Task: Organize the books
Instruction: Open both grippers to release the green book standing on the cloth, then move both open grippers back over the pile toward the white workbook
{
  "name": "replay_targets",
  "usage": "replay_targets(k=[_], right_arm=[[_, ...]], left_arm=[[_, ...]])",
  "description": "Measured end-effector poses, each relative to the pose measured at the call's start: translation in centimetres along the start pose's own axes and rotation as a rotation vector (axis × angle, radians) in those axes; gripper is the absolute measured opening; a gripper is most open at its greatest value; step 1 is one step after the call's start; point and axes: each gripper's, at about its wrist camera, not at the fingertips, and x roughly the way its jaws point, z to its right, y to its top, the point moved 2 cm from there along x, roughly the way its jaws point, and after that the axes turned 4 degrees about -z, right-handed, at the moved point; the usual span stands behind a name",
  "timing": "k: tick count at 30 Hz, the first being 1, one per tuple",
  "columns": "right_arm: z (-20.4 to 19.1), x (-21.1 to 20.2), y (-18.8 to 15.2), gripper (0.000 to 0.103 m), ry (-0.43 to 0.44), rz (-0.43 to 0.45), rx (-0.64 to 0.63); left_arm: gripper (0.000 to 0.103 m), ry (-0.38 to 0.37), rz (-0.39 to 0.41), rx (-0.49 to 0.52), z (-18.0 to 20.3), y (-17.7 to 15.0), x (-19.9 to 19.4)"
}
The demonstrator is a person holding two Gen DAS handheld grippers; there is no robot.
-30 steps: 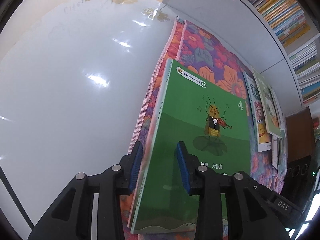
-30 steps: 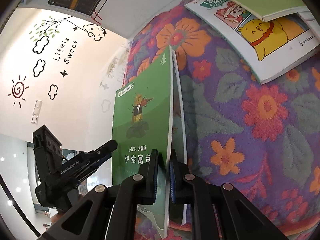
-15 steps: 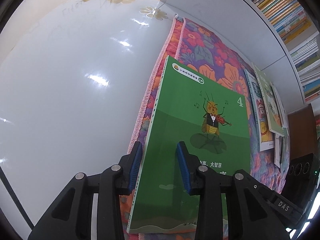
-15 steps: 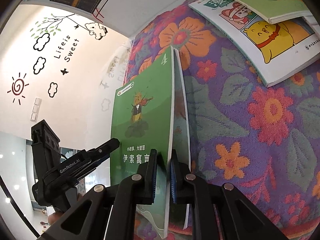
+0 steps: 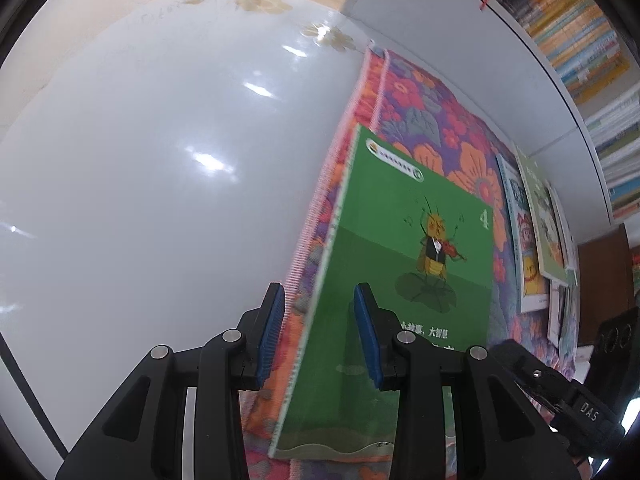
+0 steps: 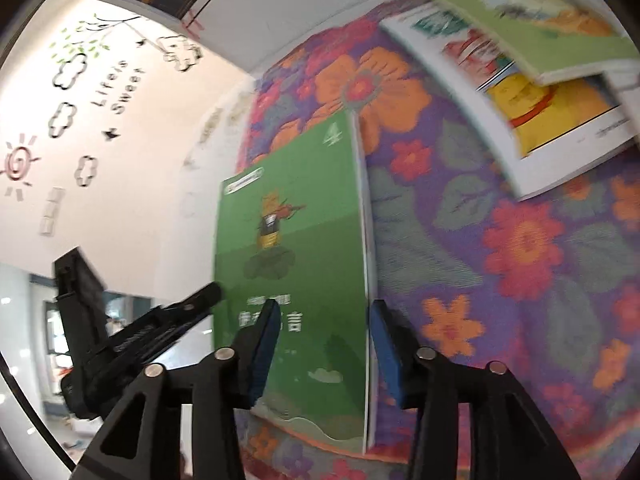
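A glossy white table (image 5: 152, 168) fills the left and centre of the left wrist view. Along its right side lies a floral cloth (image 5: 436, 128), purple with orange and red flowers and a pink fringed edge; in the right wrist view the same cloth (image 6: 500, 248) covers the whole right half of the frame. A white shelf unit with rows of book spines (image 5: 580, 40) runs across the upper right of the left wrist view.

The green book (image 5: 400, 280), its cover showing a violin-playing insect and the numeral 4, sits on the cloth at the lower centre of the left wrist view with its spine edge lifted toward the camera. In the right wrist view the green book (image 6: 296, 264) stands at the centre, its page edges on the right.

Two more picture books overlap in the upper right of the right wrist view: a white one with a yellow cartoon animal (image 6: 532, 120) and a light green one (image 6: 532, 20) partly on top of it.

The left gripper (image 5: 320, 326) has its blue fingers set narrowly on either side of the green book's spine edge; whether the pads press it cannot be told. The right gripper (image 6: 324, 352) is opening, its fingers clear of the book's lower edge that sits between them.
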Motion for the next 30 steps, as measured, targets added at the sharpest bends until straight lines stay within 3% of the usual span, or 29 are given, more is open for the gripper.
replay_targets(k=[5, 7, 16, 21, 30], right_arm=[[-0.3, -1.4, 0.2, 0.050, -0.014, 0.045, -0.061], [0.1, -2.1, 0.4, 0.050, 0.022, 0.062, -0.055], [3.5, -7.9, 1.7, 0.050, 0.126, 0.208, -0.026], [7.6, -12.8, 2.6, 0.050, 0.067, 0.314, -0.020], [19.1, -22.8, 4.0, 0.050, -0.070, 0.449, 0.070]], left_arm=[[0.033, 0.021, 0.036, -0.004, 0.3, 0.2, -1.8], [0.033, 0.024, 0.046, 0.008, 1.1, 0.4, -2.4], [0.033, -0.021, 0.078, 0.114, 9.3, 1.1, -2.7], [0.033, -0.066, 0.063, 0.182, 15.6, 1.0, -1.2], [0.035, -0.148, 0.005, 0.306, 28.1, -1.1, 2.3]])
